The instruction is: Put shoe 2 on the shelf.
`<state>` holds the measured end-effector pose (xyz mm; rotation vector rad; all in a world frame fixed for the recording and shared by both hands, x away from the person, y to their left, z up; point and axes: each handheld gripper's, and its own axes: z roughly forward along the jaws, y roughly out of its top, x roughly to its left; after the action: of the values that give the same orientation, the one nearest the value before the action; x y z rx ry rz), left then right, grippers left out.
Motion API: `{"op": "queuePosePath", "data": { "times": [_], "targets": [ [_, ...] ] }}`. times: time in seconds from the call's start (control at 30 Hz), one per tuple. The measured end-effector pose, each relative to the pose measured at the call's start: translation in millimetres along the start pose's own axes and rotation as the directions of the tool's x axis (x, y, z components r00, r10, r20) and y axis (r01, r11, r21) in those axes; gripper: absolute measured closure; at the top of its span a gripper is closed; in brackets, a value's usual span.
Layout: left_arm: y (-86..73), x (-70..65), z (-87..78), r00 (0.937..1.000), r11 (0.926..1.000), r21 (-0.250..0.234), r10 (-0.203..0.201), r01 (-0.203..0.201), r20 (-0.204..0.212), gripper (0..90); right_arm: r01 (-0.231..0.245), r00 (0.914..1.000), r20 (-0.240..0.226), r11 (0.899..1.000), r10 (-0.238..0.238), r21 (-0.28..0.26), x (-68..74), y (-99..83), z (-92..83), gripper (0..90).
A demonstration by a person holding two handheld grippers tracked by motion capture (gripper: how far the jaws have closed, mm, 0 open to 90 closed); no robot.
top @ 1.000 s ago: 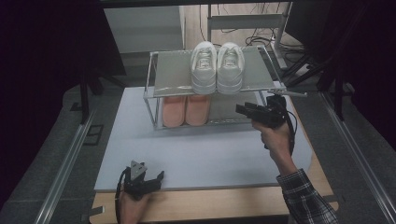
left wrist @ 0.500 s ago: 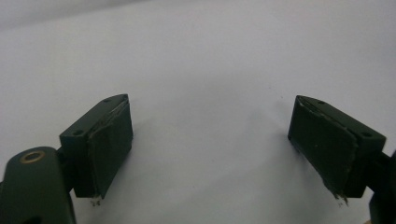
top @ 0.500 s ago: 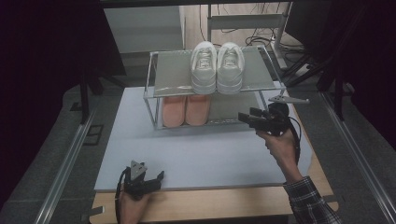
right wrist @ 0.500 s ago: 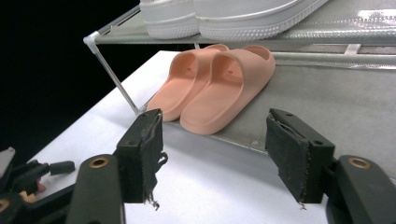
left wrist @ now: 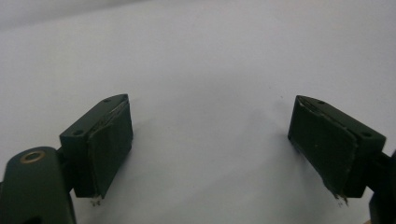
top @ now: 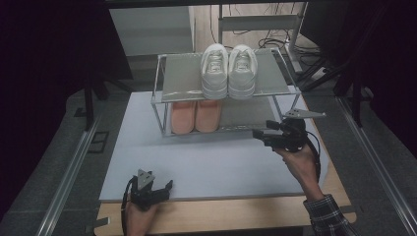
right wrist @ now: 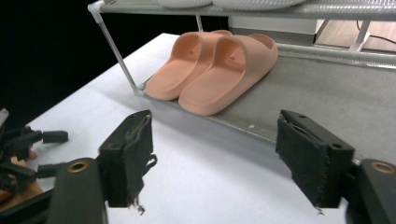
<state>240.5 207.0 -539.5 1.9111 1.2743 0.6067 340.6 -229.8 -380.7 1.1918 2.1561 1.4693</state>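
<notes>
A pair of white sneakers [top: 228, 70] stands on the top shelf of a metal two-tier shoe rack [top: 179, 78]. Side by side on the lower shelf lie two peach slides [top: 195, 116], also the peach slides [right wrist: 219, 70] in the right gripper view. My right gripper [top: 260, 136] hovers just off the rack's front right corner and points left. The right gripper [right wrist: 218, 154] has just been opening its jaws, which stand wide apart with nothing between them. My left gripper [top: 164, 189] rests at the mat's near edge. Over bare white mat, the left gripper [left wrist: 217, 140] is open and holds nothing.
A white mat [top: 221, 164] covers most of the wooden table [top: 236, 216]. Metal rails [top: 71, 167] run along both sides. Cables and dark stands sit behind the rack at the back right. The rack's right half of the lower shelf [right wrist: 336, 88] is bare.
My right gripper has drawn back from the rack toward the near side and sunk a little, its jaws standing wider apart. The left gripper has kept still.
</notes>
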Motion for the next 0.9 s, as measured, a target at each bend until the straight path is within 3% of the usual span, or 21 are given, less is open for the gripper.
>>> {"op": "queuePosePath", "data": {
  "times": [0.57,0.9],
  "targets": [
    [0.0,0.2,-0.2,1.0000,1.0000,0.003,0.004,-0.004,0.000,13.9,0.059,0.9964,0.057,0.996,-0.063,0.069,1.7,-27.5,-8.5,17.2],
    [-0.1,-0.3,0.0,1.0000,1.0000,0.000,-0.002,0.002,-0.001,13.9,0.123,0.9874,0.087,0.986,-0.133,0.110,3.7,-44.3,-12.6,14.5]
  ]
}}
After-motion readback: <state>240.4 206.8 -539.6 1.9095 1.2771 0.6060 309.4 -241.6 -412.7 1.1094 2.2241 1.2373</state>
